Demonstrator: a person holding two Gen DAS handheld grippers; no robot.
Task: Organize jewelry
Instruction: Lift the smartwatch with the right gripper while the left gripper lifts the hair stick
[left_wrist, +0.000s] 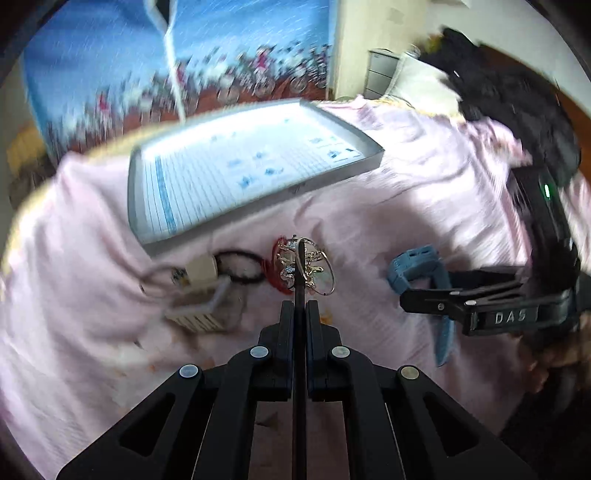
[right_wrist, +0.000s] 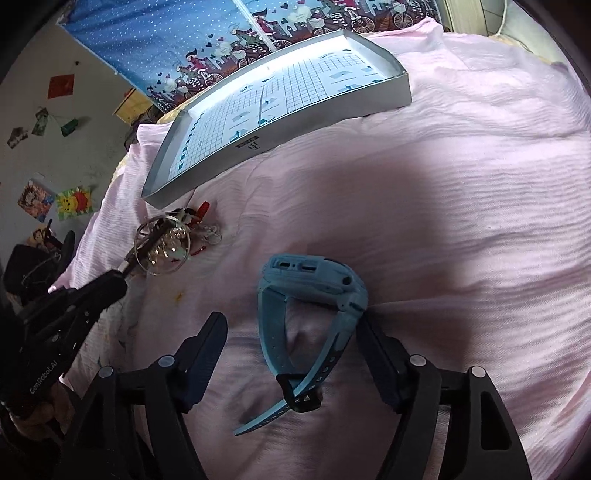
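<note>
From my left wrist camera I see the left gripper (left_wrist: 300, 254) with its jaws drawn together into a thin line, pinched on a cluster of bangles and trinkets (left_wrist: 303, 266) right at the tips; a large silver hoop stands edge-on around the fingertips. Only this view shows a black hair tie (left_wrist: 240, 267) and a small beige box-like thing (left_wrist: 201, 295) on the pink bedspread (left_wrist: 92, 332) just left of the cluster, though motion blur keeps me from saying what the beige thing is. The grey tray (left_wrist: 255, 173) lies beyond, tilted in the frame, and the right gripper (left_wrist: 424, 295) comes in from the right beside the blue watch (left_wrist: 413, 266). From my right wrist camera the picture is sharp, and it shows what the other cannot: the blue watch (right_wrist: 314, 314) lies between the wide-spread jaws of the right gripper (right_wrist: 291, 328), its case toward the tips and nearer the right finger (right_wrist: 376, 350), which seems to touch it. Its strap runs back toward the camera, the loose end trailing down-left, so the long axis follows the fingers. The tray (right_wrist: 280, 122) with a gridded lining sits well beyond, and the left gripper (right_wrist: 125, 271) holds the bangles (right_wrist: 164, 247) at far left.
</note>
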